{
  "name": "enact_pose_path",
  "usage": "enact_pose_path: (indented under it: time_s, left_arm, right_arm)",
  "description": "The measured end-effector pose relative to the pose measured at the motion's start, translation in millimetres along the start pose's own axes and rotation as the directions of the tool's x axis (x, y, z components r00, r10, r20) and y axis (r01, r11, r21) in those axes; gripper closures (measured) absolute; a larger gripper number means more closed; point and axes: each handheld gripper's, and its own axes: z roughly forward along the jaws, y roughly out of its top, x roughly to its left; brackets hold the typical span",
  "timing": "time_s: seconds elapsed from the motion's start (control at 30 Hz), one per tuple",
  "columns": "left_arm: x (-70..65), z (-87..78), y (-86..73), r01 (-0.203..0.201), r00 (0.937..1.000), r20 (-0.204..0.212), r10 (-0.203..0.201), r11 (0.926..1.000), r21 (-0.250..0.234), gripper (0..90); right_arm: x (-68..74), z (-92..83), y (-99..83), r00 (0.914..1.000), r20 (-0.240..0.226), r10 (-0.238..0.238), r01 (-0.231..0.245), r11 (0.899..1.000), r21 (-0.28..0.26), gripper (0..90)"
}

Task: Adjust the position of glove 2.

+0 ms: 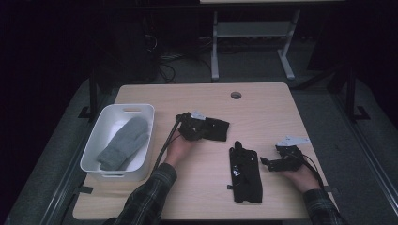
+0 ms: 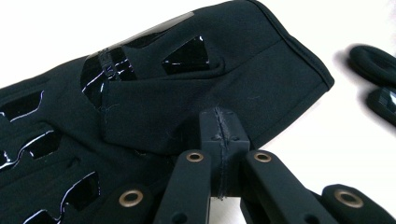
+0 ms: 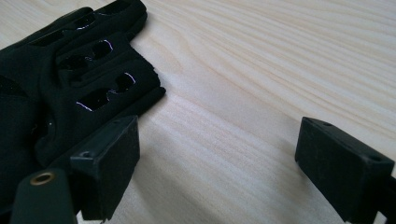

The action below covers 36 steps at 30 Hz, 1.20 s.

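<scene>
You work at a pale wooden table (image 1: 263, 101) with a round hole near its far edge, in a dark room; a second table's grey legs (image 1: 215, 51) stand behind. Your left gripper (image 1: 202, 127) is clenched on the black glove (image 1: 217, 129) near the table's middle, a fold pinched between the jaws. Your right gripper (image 1: 266, 162) hangs released, jaws wide, just beside the second black glove (image 1: 245, 176) lying flat. A grey mitten (image 1: 124, 143) lies in the white bin (image 1: 140, 165) at your left. The dark hides the room's sides.
</scene>
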Motion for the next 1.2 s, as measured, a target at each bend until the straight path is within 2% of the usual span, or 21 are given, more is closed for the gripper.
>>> enact_pose_path:
  time_s: [0.13,0.53,0.7,0.8,0.93,0.97,1.07,1.2]
  left_arm:
    - [-9.2,-6.5,-7.2,-0.004,0.9997,0.024,0.004,0.9999,0.010,89.4]
    - [-40.7,-30.5,-32.5,-0.065,0.9958,0.068,0.062,0.9969,0.045,89.4]
    - [-51.4,-42.9,-43.2,-0.094,0.9941,0.060,0.090,0.9928,0.074,89.4]
    - [-53.1,-48.4,-46.4,-0.104,0.9932,0.062,0.098,0.9903,0.093,89.4]
    - [-51.6,-51.1,-40.3,-0.088,0.9942,0.067,0.084,0.9944,0.058,89.3]
    - [-51.7,-51.2,-36.5,-0.083,0.9943,0.071,0.080,0.9956,0.044,89.4]
    - [-49.8,-49.7,-22.0,-0.101,0.9930,0.063,0.100,0.9947,0.020,89.3]
    - [-46.6,-40.0,-1.8,-0.098,0.9934,0.059,0.099,0.9951,-0.016,89.3]
  right_arm:
    - [-0.1,0.1,0.0,1.0000,-0.001,-0.001,0.001,1.000,0.000,13.8]
    - [0.0,0.1,0.1,1.0000,-0.004,-0.007,0.007,1.000,0.000,13.8]
    - [0.0,0.1,0.1,1.0000,-0.004,-0.008,0.008,1.000,0.000,13.8]
    - [0.0,0.2,0.1,1.0000,-0.004,-0.008,0.008,1.000,0.000,13.7]
    - [0.0,0.2,0.1,1.0000,-0.004,-0.008,0.008,1.000,0.000,13.7]
    - [0.0,0.1,0.2,1.0000,-0.004,-0.008,0.008,1.000,0.000,13.7]
    - [-0.4,0.3,0.1,0.9999,-0.002,-0.016,0.016,1.000,-0.004,13.7]
    - [-0.3,0.3,0.0,0.9999,-0.001,-0.015,0.015,1.000,-0.004,13.7]
